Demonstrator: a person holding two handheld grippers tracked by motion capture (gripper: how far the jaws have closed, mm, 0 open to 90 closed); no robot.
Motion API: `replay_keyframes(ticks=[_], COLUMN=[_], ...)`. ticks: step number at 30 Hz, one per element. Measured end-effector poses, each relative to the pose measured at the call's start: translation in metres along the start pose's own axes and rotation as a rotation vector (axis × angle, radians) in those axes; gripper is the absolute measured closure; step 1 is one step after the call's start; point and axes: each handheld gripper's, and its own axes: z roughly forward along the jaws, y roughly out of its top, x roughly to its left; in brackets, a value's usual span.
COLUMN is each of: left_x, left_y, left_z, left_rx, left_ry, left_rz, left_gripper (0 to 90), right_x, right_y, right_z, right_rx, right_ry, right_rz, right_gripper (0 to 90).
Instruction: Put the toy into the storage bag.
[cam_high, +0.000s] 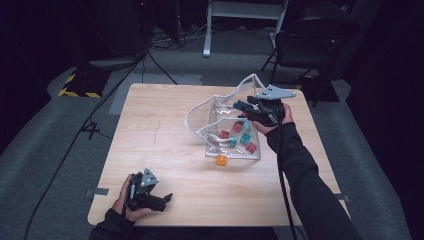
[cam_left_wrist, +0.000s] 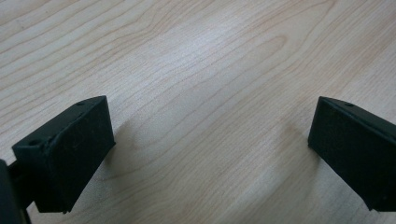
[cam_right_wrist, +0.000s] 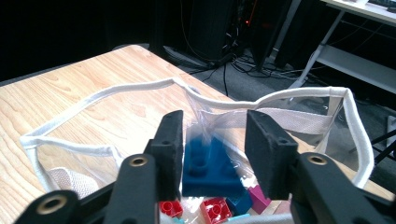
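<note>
Over the clear white-rimmed plastic bag (cam_right_wrist: 196, 100), the right gripper (cam_right_wrist: 212, 140) brackets a blue studded toy brick (cam_right_wrist: 208, 165), jaws barely parted at three and nine o'clock; the left gripper (cam_left_wrist: 205, 154) gapes empty.

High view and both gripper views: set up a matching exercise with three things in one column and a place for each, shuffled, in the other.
Things:
1. blue brick
2. orange brick
3. left gripper

Places:
A. over bare wood near the table's near edge
B. at the near edge of the clear bag
C. between the jaws of the right gripper

Pairs: 1-C, 2-B, 3-A
</note>
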Motion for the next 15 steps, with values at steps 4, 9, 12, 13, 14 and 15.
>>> replay_keyframes(ticks=[4,9,12,13,14,15], left_x=[0.000,0.000,0.000,0.000,0.000,0.000], left_y=[0.000,0.000,0.000,0.000,0.000,0.000], left_z=[0.000,0.000,0.000,0.000,0.000,0.000], left_rx=[0.000,0.000,0.000,0.000,0.000,0.000], left_ry=[0.000,0.004,0.002,0.002,0.004,0.002], left_rz=[0.000,0.003,0.001,0.000,0.001,0.001], left_gripper=[0.5,0.5,0.5,0.5,0.5,0.6], right_x=[0.000,0.001,0.000,0.000,-0.001,-0.001], right_y=[0.000,0.000,0.000,0.000,-0.001,-0.002], right_z=[-0.002,-0.012,-0.022,-0.024,-0.027,-0.032], right_rx=[-0.005,-0.024,-0.039,-0.043,-0.049,-0.054], right_ry=[0.000,0.007,0.009,0.008,0.004,0.003], right_rz=[0.003,0.000,0.001,0.002,0.000,0.004], right_gripper=[56.6,57.0,56.5,56.4,56.2,56.2])
